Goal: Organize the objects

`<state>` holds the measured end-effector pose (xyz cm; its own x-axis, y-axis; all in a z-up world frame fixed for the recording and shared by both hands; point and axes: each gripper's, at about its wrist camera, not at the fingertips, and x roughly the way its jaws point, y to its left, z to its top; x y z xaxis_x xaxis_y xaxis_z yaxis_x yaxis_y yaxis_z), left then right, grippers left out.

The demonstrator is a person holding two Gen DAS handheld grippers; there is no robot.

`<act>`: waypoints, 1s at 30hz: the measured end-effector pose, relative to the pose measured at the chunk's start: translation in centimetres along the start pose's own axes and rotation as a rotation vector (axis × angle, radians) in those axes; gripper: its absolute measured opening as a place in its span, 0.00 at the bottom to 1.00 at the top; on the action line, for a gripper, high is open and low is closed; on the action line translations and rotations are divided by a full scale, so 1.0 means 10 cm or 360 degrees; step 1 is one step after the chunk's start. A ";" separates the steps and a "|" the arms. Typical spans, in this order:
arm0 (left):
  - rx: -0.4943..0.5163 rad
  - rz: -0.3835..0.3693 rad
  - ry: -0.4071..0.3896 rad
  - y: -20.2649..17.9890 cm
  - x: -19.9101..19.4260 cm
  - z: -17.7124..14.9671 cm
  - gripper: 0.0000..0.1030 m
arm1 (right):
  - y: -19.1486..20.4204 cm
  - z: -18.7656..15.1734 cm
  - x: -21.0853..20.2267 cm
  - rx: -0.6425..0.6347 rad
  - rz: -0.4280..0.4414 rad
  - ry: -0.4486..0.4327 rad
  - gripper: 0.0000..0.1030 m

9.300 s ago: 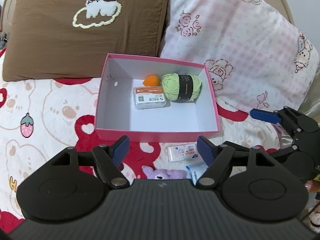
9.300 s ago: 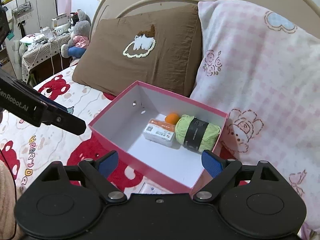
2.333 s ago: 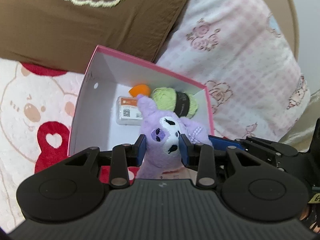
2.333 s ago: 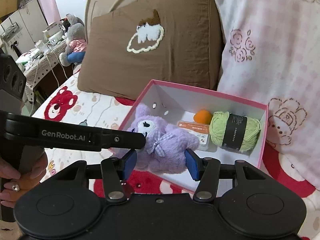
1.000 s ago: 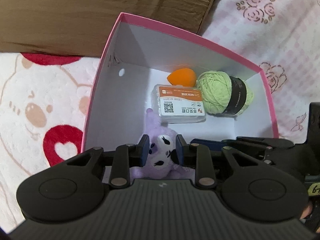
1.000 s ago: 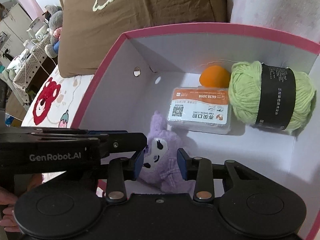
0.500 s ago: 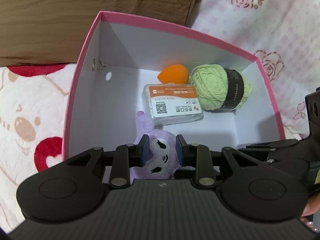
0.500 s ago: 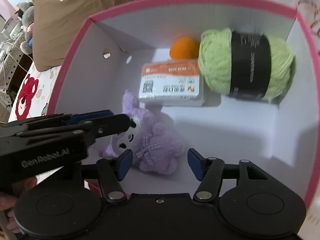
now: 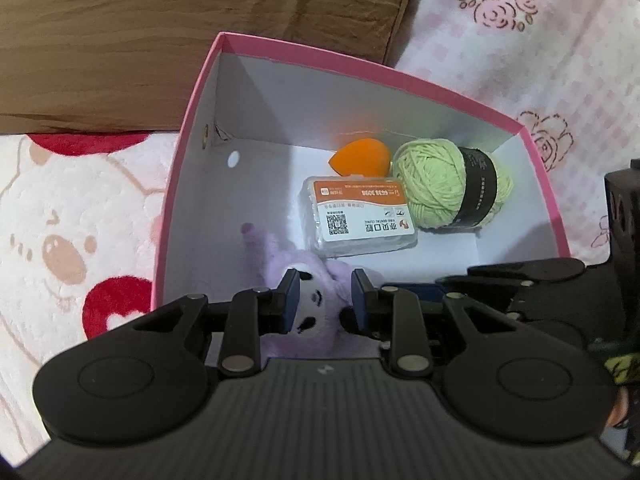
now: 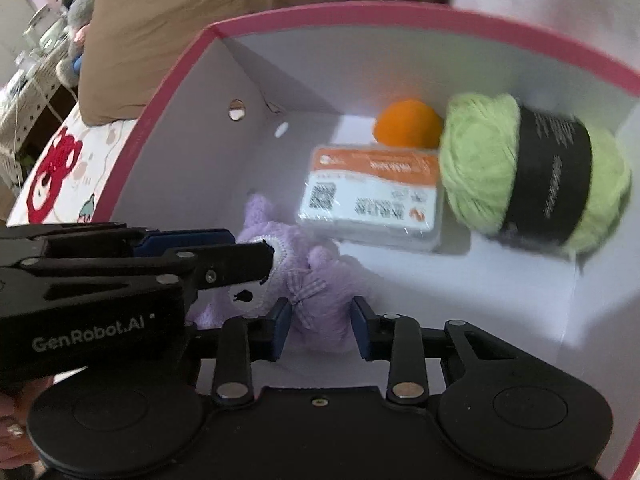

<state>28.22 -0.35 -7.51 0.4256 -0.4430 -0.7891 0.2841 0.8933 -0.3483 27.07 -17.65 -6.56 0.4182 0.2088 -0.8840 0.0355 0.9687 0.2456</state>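
A purple plush toy (image 9: 280, 264) lies on the floor of the pink box (image 9: 192, 120), near its front left. My left gripper (image 9: 325, 300) is shut on the plush's white face. My right gripper (image 10: 318, 326) is shut on the plush's body (image 10: 320, 280) from the front. In the right wrist view the left gripper's fingers (image 10: 224, 260) reach in from the left onto the plush's head. Also in the box are a green yarn ball (image 9: 452, 184), an orange sponge (image 9: 360, 158) and a small packet with an orange label (image 9: 360, 216).
A brown pillow (image 9: 160, 32) and a pink checked pillow (image 9: 540, 40) lean behind the box. The box sits on a bear-print bedspread (image 9: 72, 220). A room with furniture shows at far left in the right wrist view (image 10: 36, 60).
The plush has come down from above the box to its floor. My right gripper opened half a second ago and has closed again on the plush's body. The left gripper has kept its hold.
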 end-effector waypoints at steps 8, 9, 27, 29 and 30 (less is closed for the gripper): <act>0.0033 0.0057 -0.0015 -0.05 -0.13 -0.03 0.27 | 0.12 -0.03 -0.04 -0.0080 0.0004 -0.0115 0.37; 0.0034 0.0060 -0.0016 -0.06 -0.16 -0.04 0.28 | 0.12 -0.06 -0.09 -0.0074 0.0005 -0.0142 0.37; 0.0013 0.0036 -0.0055 -0.32 -0.97 -0.10 0.35 | 0.37 -0.36 -1.15 -0.0266 -0.0024 -0.0405 0.46; 0.0007 0.0028 -0.0072 -0.34 -1.09 -0.11 0.36 | 0.41 -0.38 -1.23 -0.0288 -0.0027 -0.0414 0.48; 0.0012 0.0025 -0.0084 -0.35 -1.15 -0.12 0.37 | 0.43 -0.39 -1.27 -0.0301 -0.0031 -0.0419 0.48</act>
<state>21.35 1.70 2.17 0.4749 -0.4325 -0.7664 0.2833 0.8997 -0.3321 18.37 -15.61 4.15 0.6406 0.1718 -0.7484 -0.1128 0.9851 0.1296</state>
